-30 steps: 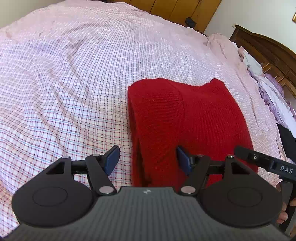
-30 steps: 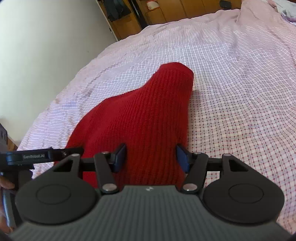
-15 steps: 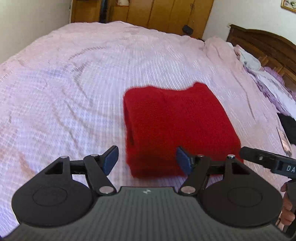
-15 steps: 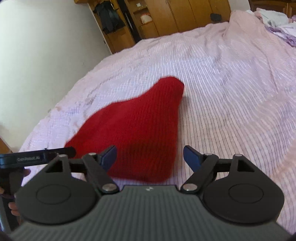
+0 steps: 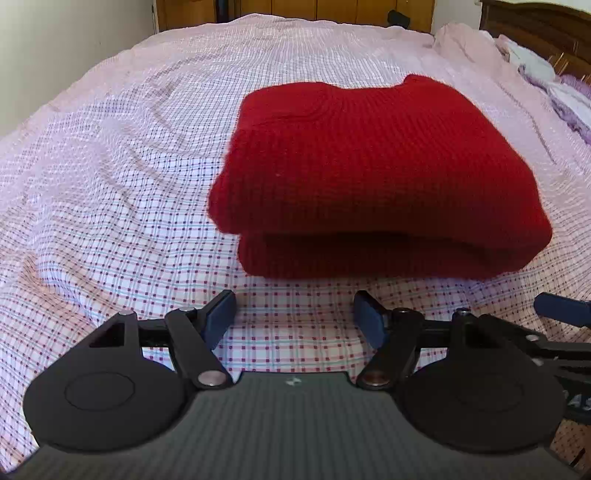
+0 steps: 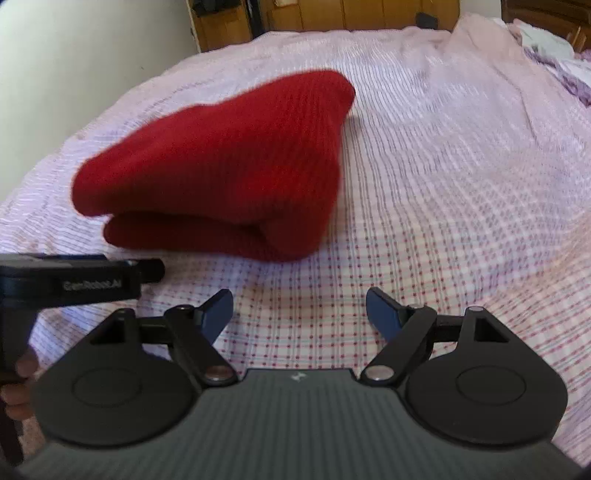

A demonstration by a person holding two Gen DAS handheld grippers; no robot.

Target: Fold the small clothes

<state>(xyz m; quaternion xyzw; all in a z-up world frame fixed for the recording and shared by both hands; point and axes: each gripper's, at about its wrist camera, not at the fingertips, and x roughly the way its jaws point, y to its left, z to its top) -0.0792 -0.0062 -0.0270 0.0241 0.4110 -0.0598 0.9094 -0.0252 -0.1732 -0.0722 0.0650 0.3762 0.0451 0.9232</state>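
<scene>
A: Where is your red sweater (image 5: 369,166) right now?

B: It lies folded on the bed (image 5: 110,184), on the pink checked sheet (image 5: 288,325). In your left camera view it fills the middle and the right of the frame. You can see two thick layers, one on top of the other, with the fold line facing you.

A: And in your right camera view?

B: There the red sweater (image 6: 221,177) sits in the upper left of the frame. It looks a bit blurry. Its rounded folded end is at the lower right of the red shape.

A: What are your fingers doing?

B: Your left gripper (image 5: 295,319) is at the bottom middle of its frame. Its two blue fingers (image 5: 221,317) are spread wide apart. Nothing is between them, only the sheet shows in the gap. The sweater is just above them in the frame, and they do not touch it.

A: And your other one?

B: Your right gripper (image 6: 301,317) is at the bottom middle of its frame too. Its fingers (image 6: 382,317) have just been opening, and now they stand wide with nothing between them. The sweater is up and to the left of them, apart from them.

A: Can you see anything else?

B: Your left gripper (image 6: 74,282) pokes in at the left edge of the right view, and a bit of your hand (image 6: 20,384) shows under it. Wooden cupboards (image 5: 332,9) stand at the top of the frame behind the bed.
</scene>
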